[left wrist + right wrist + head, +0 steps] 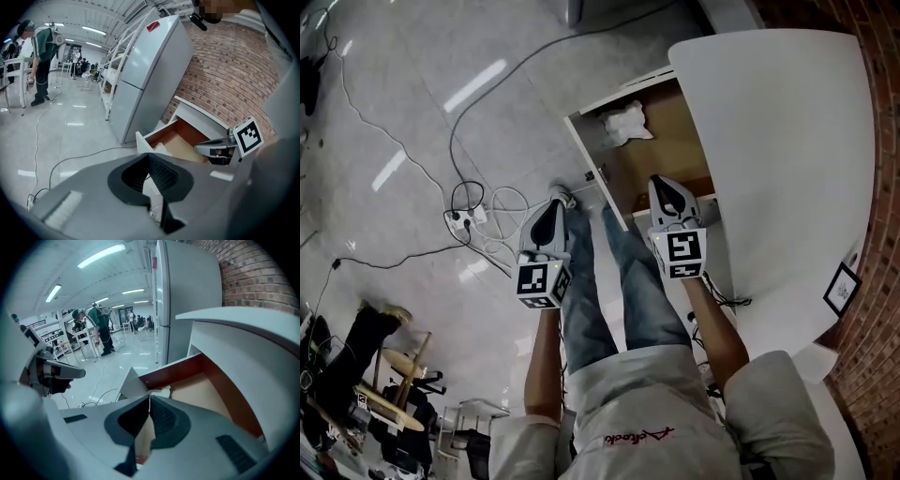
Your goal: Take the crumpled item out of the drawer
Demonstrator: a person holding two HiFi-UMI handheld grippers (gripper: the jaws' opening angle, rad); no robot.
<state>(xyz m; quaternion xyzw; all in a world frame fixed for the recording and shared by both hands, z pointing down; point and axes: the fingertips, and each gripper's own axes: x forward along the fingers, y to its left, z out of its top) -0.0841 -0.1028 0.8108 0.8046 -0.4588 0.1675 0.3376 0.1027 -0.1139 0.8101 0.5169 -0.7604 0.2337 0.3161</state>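
Note:
The white drawer [591, 155] stands pulled out, its brown floor showing. A crumpled white item [623, 124] lies in its far corner, also glimpsed as the crumpled item [159, 147] just over the jaws and as the crumpled item [159, 392] by the drawer wall [178, 370]. My left gripper [555, 200] hangs outside the drawer front, shut and empty. My right gripper [662, 185] hovers over the drawer's near end, shut with nothing in it, well short of the item. Each gripper view shows its tips meeting: left gripper [149, 156], right gripper [149, 397].
A white rounded tabletop [778, 159] overhangs the drawer on the right, against a brick wall [234, 79]. Cables and a power strip [473, 216] lie on the tiled floor at left. A grey fridge [150, 75] stands beyond the drawer. The person's jeans-clad legs [591, 281] stand below the grippers.

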